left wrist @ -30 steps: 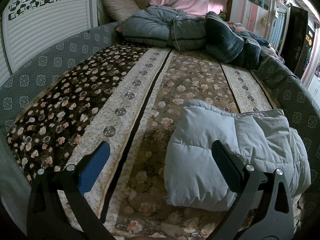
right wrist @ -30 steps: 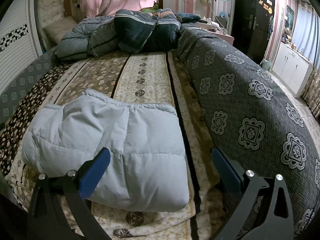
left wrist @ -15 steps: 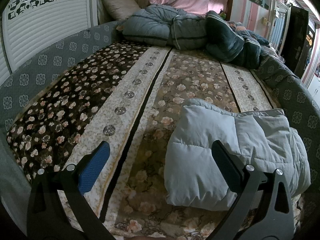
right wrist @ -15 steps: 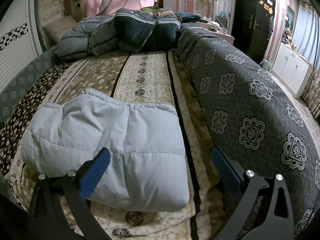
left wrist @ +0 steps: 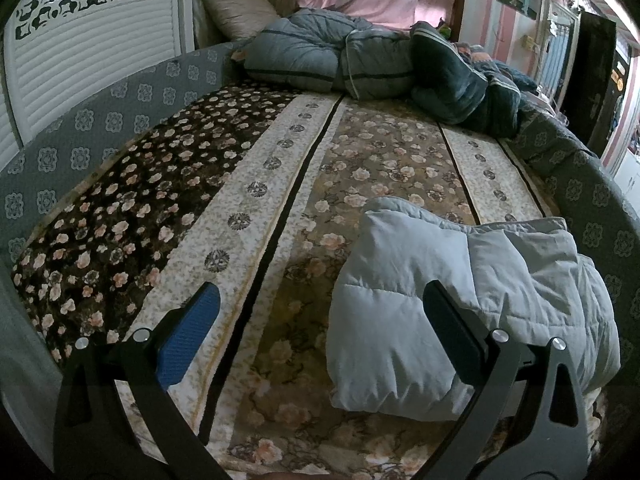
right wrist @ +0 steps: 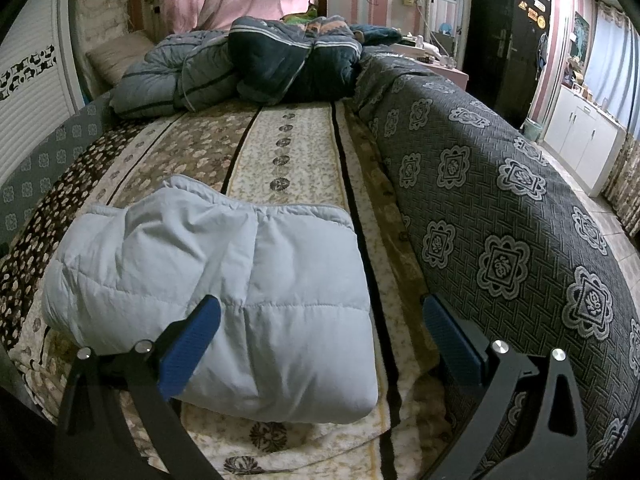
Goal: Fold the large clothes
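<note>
A pale blue padded jacket [left wrist: 460, 292] lies folded into a thick rectangle on the flowered bedspread [left wrist: 248, 200], near the bed's front edge. It also shows in the right wrist view [right wrist: 224, 288]. My left gripper [left wrist: 320, 300] is open and empty, held above the bed, its right finger in front of the jacket's left part. My right gripper [right wrist: 320, 312] is open and empty, held above the jacket's right front corner. Neither gripper touches the jacket.
A heap of grey and dark blue quilts [left wrist: 372, 60] and a pillow [left wrist: 240, 12] lie at the far end of the bed. A grey patterned cover [right wrist: 500, 216] rises along the bed's right side. A white slatted door [left wrist: 80, 56] stands at left.
</note>
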`<state>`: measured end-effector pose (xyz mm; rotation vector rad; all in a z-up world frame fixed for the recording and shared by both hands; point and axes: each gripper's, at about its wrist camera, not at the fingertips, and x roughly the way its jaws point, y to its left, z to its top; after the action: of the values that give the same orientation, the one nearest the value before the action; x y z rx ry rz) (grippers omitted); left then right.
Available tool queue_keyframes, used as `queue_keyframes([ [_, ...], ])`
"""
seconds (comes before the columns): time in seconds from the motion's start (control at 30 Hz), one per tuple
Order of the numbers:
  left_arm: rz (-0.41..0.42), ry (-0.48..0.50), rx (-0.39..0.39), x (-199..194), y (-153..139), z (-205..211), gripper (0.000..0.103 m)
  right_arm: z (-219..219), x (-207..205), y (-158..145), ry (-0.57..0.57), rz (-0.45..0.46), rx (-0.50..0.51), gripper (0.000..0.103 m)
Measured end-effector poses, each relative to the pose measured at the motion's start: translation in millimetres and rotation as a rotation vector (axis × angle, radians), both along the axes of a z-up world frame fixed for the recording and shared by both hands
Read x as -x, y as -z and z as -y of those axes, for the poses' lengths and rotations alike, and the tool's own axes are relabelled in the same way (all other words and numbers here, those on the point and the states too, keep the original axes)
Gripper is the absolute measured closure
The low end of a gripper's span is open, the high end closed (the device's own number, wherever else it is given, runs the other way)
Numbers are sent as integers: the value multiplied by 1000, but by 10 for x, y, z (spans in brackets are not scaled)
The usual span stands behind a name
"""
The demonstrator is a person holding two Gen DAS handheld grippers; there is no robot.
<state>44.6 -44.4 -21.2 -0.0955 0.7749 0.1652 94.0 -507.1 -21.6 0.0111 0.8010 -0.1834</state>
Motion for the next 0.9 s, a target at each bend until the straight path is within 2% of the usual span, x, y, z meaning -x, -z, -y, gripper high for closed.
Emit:
queue_keyframes([
  [0.53,8,17,42,0,-28,-22,3,10,2,32,-1,-5,6,2],
  [0.9,14,23,37,-15,-30,-31,3,21,3,46,0,-9,8,2],
])
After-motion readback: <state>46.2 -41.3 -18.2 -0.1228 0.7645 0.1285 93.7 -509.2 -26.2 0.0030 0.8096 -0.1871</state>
